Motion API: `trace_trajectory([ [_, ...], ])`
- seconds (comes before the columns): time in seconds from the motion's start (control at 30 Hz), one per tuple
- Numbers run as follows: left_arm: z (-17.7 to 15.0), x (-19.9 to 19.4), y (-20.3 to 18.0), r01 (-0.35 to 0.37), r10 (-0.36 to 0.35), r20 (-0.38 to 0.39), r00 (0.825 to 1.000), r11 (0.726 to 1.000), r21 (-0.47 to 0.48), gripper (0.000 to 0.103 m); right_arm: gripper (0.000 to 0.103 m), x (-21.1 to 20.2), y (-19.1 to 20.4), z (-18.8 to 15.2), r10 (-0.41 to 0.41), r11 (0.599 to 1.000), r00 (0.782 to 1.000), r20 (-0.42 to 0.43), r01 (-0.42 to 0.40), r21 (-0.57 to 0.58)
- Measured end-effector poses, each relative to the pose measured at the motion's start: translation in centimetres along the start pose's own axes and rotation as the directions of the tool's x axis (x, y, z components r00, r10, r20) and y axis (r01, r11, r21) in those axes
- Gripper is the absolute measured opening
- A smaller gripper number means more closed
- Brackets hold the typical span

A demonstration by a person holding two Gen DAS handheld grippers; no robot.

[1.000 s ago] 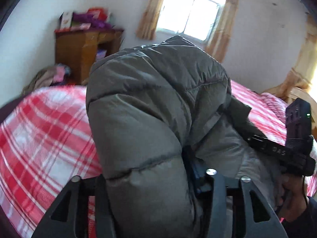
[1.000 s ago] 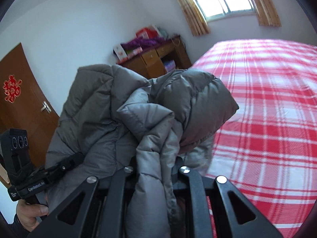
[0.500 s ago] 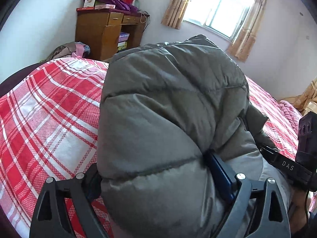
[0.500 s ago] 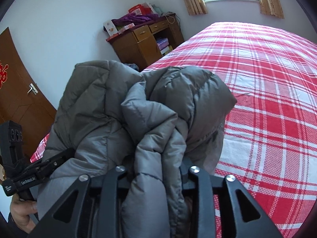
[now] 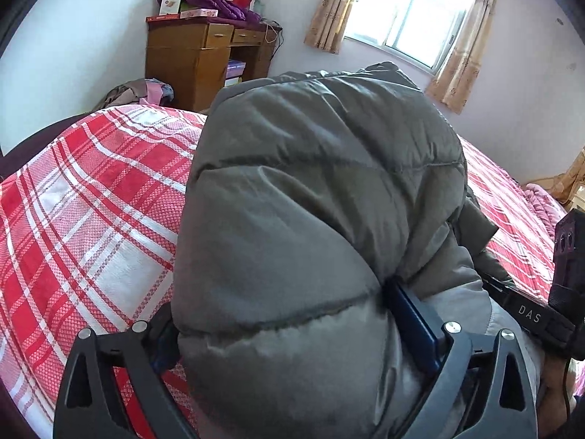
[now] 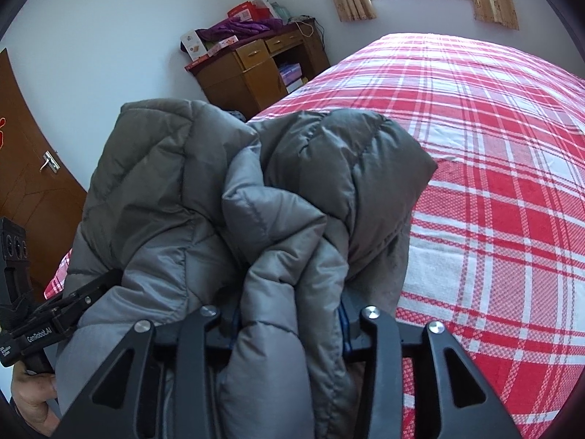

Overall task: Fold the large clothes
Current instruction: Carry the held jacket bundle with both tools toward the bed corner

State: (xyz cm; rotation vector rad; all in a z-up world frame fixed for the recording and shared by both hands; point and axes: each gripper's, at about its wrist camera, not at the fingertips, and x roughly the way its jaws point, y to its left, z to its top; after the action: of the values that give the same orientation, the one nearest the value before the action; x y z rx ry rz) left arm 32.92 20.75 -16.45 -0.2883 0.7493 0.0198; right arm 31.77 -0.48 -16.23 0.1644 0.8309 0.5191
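Note:
A grey puffer jacket [image 5: 314, 197] hangs bunched between both grippers above the bed [image 5: 91, 201] with its red and white plaid cover. My left gripper [image 5: 296, 336] is shut on a thick padded fold of the jacket that fills the view. My right gripper [image 6: 289, 314] is shut on another bunched fold of the same jacket [image 6: 219, 190]. Each gripper shows in the other's view: the right one [image 5: 548, 311] at the right edge, the left one [image 6: 36, 322] at the lower left. The fingertips are buried in fabric.
A wooden desk [image 5: 204, 58] piled with boxes and purple cloth stands against the far wall, with a clothes heap [image 5: 142, 91] beside it. A curtained window [image 5: 406, 18] is behind. A brown door [image 6: 25, 183] is at the left. The plaid bed [image 6: 493, 164] stretches right.
Both grippers have lowered and tilted down toward the bed with the jacket still held. The left jaws now stand wider apart around a thicker fold.

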Motion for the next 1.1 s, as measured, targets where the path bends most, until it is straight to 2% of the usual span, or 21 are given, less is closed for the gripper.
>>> trace_trajectory([
  [0.13, -0.1, 0.2, -0.2, -0.017, 0.017, 0.004, 1.000, 1.000, 0.008, 0.100, 0.044, 0.3, 0.0, -0.1, -0.011, 1.000, 1.000, 0.002, 0.011, -0.001],
  [0.33, -0.3, 0.9, 0.0, -0.004, 0.004, 0.001, 1.000, 1.000, -0.010, 0.102, 0.045, 0.8, -0.1, -0.1, -0.023, 1.000, 1.000, -0.009, 0.023, -0.005],
  [0.7, -0.7, 1.2, -0.8, -0.051, 0.050, 0.034, 0.998, 0.998, 0.027, 0.102, 0.047, 1.7, 0.3, -0.2, -0.047, 0.999, 0.999, -0.008, 0.046, -0.024],
  [1.1, -0.5, 1.0, -1.6, -0.087, 0.087, 0.014, 0.996, 0.995, 0.039, 0.102, 0.050, 1.8, 0.9, -0.1, -0.075, 0.996, 0.997, -0.021, 0.074, -0.046],
])
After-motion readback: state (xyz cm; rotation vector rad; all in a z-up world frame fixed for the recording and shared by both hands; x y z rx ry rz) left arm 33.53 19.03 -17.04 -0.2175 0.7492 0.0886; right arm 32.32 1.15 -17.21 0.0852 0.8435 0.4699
